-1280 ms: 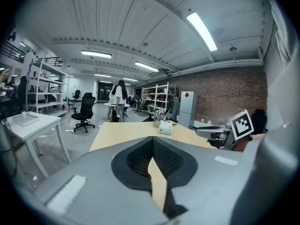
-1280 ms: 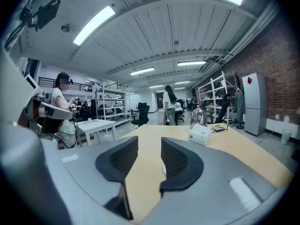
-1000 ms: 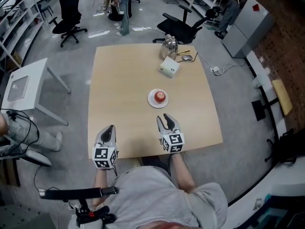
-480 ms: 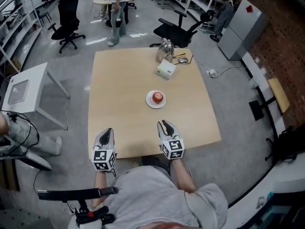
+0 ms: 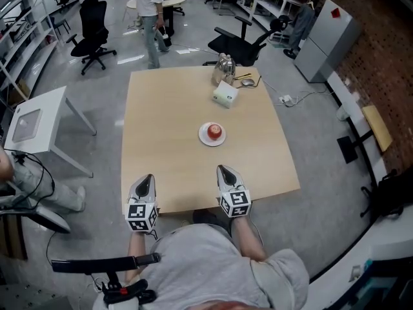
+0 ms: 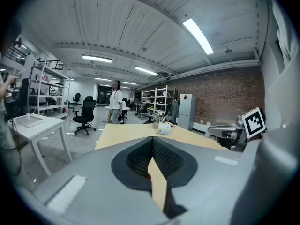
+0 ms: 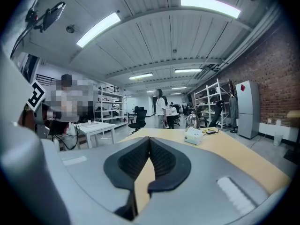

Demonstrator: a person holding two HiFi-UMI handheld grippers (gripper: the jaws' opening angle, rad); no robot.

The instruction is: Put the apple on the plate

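We judge the job done — the apple (image 5: 215, 132) sits on the plate (image 5: 203, 137), a little way ahead of the right gripper (image 5: 224, 170), whose jaws have just been closing on nothing and now meet, while the left gripper (image 5: 146, 179) is clenched empty too — nothing remains.

This is an open-plan lab or workshop-office, large and industrial. The floor (image 5: 97, 89) is polished grey concrete, one long wall (image 6: 220, 97) is bare red brick, and strip lights (image 7: 98, 29) hang from a ribbed white ceiling. Metal shelving racks (image 7: 208, 100) stand along the sides, loaded with gear. Black rolling office chairs (image 5: 93, 21) stand scattered about the floor. There is plain work furniture too: a pale wooden tabletop (image 5: 168, 121), a small white side table (image 5: 35, 118) and a tall grey cabinet (image 5: 329, 37). A cable (image 5: 293, 95) trails across the floor, and a person (image 5: 150, 5) stands at the far end.
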